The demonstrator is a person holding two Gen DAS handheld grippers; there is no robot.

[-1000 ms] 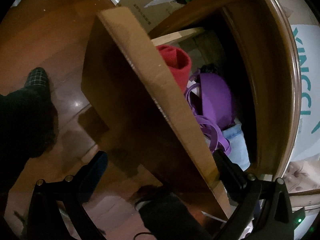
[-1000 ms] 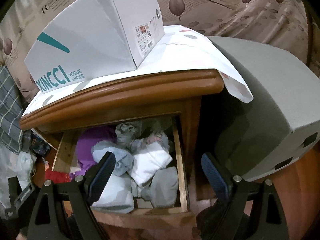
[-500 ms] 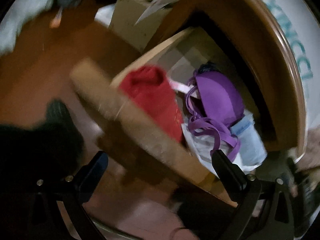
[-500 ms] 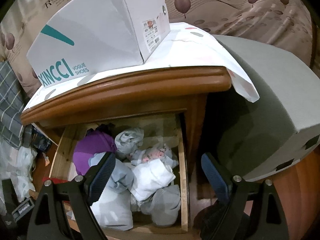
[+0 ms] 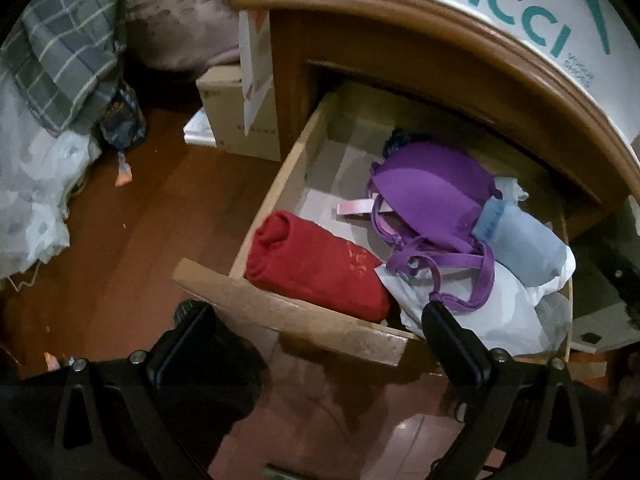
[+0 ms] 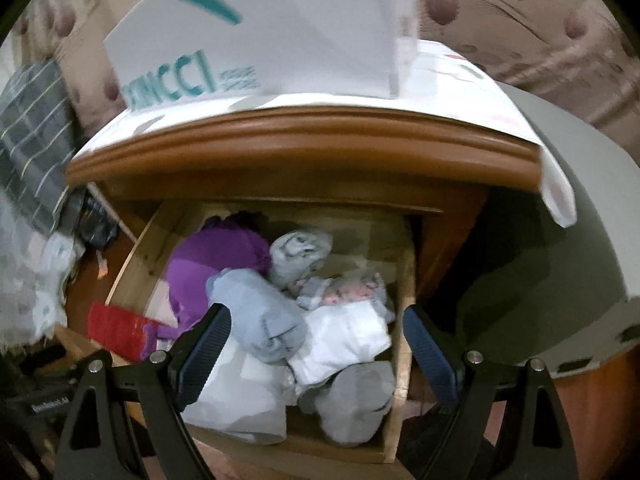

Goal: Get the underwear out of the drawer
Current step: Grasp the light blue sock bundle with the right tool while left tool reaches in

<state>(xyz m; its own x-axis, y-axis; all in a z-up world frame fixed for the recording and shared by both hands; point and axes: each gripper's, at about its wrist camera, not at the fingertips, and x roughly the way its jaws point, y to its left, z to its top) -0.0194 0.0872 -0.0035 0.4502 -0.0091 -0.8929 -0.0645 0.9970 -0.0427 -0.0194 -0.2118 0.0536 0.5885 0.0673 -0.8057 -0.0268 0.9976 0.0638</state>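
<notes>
- Black plastic fingers frame both views: the left gripper (image 5: 316,344) stands wide open and empty at the near front board of the drawer (image 5: 288,316), one finger outside the board on the left, the other over the near right contents.
- The right gripper (image 6: 316,344) is also spread wide with nothing between its fingers, poised above the near half of the drawer; this view is somewhat blurred.
- Nearest in the drawer, on the left, lies a red rolled garment (image 5: 316,264) against the front board; to its right sits a white folded piece (image 5: 480,312) with purple straps trailing across it.
- Further in, a pale blue roll (image 6: 260,312) rests between the right gripper's fingers in its view, touching a white bundle (image 6: 344,340) on its right and a purple bra (image 5: 432,196) behind it on the left.
- Near right, a grey roll (image 6: 356,400) fills the corner; a second grey bundle (image 6: 300,256) lies far back.
- A sound grasp would likely come from lowering the right gripper straight over one roll, closing across its narrow width, and lifting clear of the straps, which could snag and drag the bra along.
- Farthest, the wooden nightstand top (image 6: 304,148) overhangs the drawer and carries a white shoe box (image 6: 256,28), so the lift should probably come forward, not up.
</notes>
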